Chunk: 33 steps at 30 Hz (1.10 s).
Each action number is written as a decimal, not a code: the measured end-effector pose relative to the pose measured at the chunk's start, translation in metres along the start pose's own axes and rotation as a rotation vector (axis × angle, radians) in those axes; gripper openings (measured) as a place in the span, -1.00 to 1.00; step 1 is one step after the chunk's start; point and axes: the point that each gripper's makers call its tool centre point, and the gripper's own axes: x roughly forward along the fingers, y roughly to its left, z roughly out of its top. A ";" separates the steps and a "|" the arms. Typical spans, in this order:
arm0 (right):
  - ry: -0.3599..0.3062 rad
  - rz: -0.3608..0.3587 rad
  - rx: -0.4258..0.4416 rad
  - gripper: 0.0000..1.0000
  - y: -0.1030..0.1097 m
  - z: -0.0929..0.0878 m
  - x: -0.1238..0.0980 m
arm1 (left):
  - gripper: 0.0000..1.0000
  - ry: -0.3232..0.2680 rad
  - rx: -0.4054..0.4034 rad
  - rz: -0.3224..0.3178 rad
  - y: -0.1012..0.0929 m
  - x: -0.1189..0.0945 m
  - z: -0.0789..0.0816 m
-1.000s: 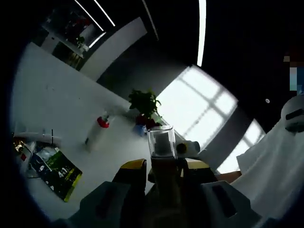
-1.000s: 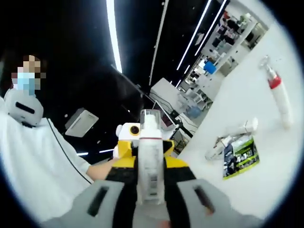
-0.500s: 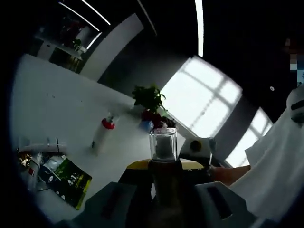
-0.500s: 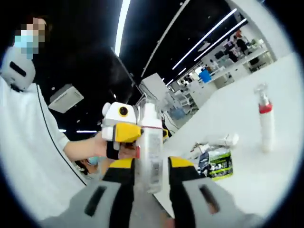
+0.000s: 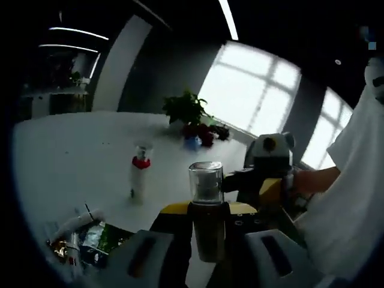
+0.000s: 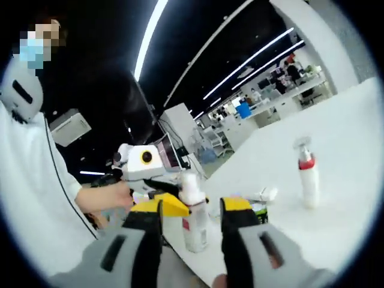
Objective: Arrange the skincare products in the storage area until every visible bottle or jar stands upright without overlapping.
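White surface [image 6: 354, 156] in a dim hall with bright windows, skincare items scattered on it.
Left gripper [image 5: 207, 211] jaws clamp a dark bottle with a clear cap [image 5: 206, 207]; right gripper [image 6: 191, 208] jaws stand apart around a white bottle [image 6: 194, 217] upright on the surface. Beyond stand a red-collared spray bottle [image 6: 308, 179] and a green packet [image 5: 99, 237].

Item counts, around white table [image 5: 72, 150]
Three bottles: amber bottle [image 5: 207, 222], white bottle [image 6: 194, 219], red-collared bottle [image 5: 139, 177]; one green sachet [image 5: 99, 237]; one tube [image 6: 264, 194].
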 end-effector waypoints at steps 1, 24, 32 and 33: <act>0.004 -0.008 -0.006 -0.23 -0.001 -0.001 0.004 | -0.66 0.011 0.009 -0.003 -0.002 0.003 -0.002; 0.052 -0.155 -0.098 -0.58 -0.031 -0.015 0.010 | -0.65 0.087 0.043 -0.061 0.012 0.028 -0.014; 0.054 -0.229 -0.169 -0.59 -0.047 -0.011 0.012 | -0.63 0.110 0.100 -0.043 0.026 0.039 -0.018; 0.052 -0.236 -0.174 -0.59 -0.049 -0.009 0.012 | -0.63 0.120 0.112 -0.039 0.029 0.041 -0.021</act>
